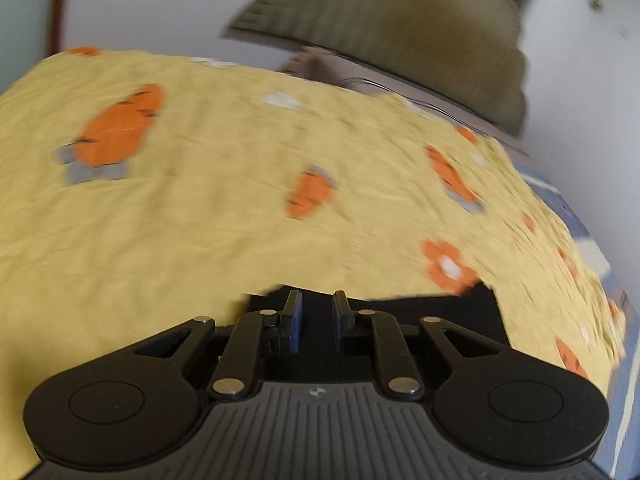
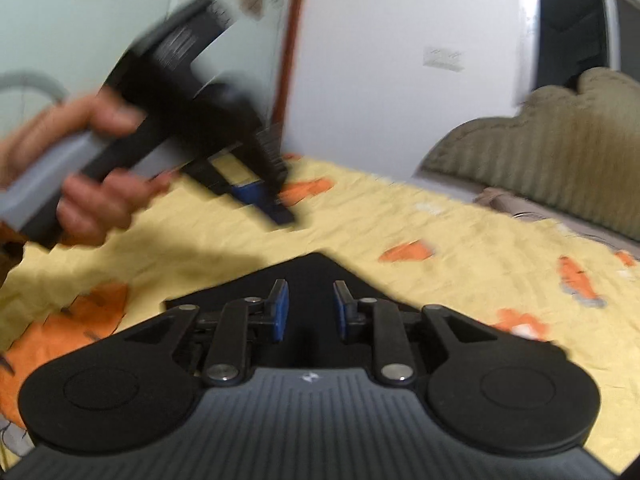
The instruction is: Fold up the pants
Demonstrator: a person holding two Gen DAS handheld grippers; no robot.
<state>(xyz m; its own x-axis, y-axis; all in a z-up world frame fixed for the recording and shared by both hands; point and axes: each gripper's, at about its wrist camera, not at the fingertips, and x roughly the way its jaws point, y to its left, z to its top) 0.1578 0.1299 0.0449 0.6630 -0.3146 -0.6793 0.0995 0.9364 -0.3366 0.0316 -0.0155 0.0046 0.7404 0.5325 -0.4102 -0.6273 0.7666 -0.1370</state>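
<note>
Black pants lie flat on the yellow sheet, folded into a dark slab right under both grippers. In the left wrist view my left gripper hovers over their far edge with its blue pads a narrow gap apart and nothing pinched. In the right wrist view a corner of the pants points away from me. My right gripper sits over that corner, open, with only the cloth below seen through the gap. The left gripper shows blurred at the upper left, lifted off the sheet and held by a hand.
A yellow sheet printed with orange carrots and flowers covers the bed. An olive padded headboard stands at the far end against a white wall. A blue patterned cover shows past the sheet's right edge.
</note>
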